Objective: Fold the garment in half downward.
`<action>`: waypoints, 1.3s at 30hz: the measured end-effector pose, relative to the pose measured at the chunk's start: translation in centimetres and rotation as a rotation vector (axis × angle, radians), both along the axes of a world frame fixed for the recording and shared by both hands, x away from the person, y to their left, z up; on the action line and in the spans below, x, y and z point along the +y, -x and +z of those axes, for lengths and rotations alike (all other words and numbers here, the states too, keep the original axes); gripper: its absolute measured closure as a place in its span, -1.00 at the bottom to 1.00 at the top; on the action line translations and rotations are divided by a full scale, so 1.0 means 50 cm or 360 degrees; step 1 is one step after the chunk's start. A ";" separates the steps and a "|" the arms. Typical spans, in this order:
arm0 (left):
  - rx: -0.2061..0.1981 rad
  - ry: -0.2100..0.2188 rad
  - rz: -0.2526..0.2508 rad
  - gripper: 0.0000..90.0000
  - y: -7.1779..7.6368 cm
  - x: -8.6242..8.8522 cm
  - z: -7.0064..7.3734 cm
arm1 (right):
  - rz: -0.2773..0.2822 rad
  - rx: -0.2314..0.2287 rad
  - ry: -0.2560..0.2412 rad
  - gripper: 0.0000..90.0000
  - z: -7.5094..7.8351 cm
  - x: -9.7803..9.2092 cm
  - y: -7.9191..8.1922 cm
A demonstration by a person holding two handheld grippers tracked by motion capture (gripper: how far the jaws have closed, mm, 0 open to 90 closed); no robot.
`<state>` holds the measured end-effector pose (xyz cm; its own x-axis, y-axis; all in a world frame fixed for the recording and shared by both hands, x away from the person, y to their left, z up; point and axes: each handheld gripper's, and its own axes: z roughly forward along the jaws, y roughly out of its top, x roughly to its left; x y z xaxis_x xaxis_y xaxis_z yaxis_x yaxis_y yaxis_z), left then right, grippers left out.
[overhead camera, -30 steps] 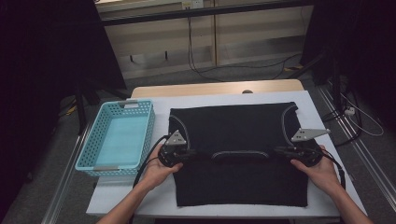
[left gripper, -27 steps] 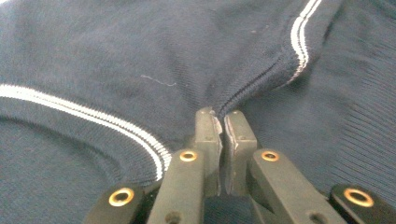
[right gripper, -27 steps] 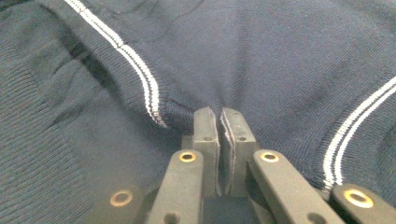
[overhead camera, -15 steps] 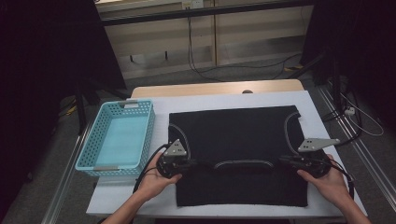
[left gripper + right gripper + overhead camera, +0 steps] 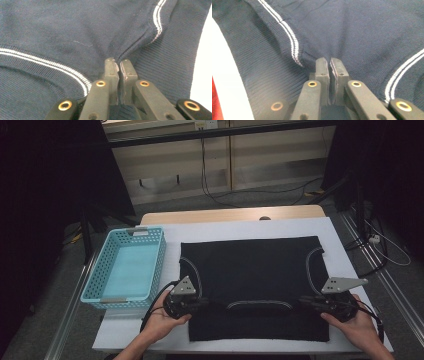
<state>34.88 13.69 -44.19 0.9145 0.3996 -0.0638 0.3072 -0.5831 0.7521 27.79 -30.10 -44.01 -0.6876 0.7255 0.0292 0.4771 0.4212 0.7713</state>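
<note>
High view showed the white bench (image 5: 250, 227) carrying a dark navy garment (image 5: 252, 270) spread flat over its middle. Left of the garment, just beside it, stood a light blue basket (image 5: 127, 270). At the garment's near left shoulder the left gripper (image 5: 200, 303) had its fingers (image 5: 111, 72) pinched shut on the fabric; at the near right shoulder the right gripper (image 5: 309, 302) gripped it likewise.

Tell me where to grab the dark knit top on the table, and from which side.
Grip the dark knit top at its two shoulder seams, beside the white-striped neckline, coming in from the near edge. It lies flat, and the ribbed seams bunch into pinchable ridges. The left gripper and right gripper are already shut there.
</note>
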 end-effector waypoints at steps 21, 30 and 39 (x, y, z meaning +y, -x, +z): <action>0.0038 0.0009 -0.0080 0.91 0.057 0.008 0.009 | 0.0048 -0.0010 0.0005 0.91 0.004 -0.003 0.081; 0.0059 -0.0015 -0.0103 0.88 0.087 0.027 -0.011 | 0.0087 -0.0015 0.0015 0.90 0.003 0.002 0.108; -0.0007 0.0055 -0.0071 0.38 0.071 0.038 0.011 | 0.0055 -0.0020 -0.0007 0.50 0.001 -0.002 0.103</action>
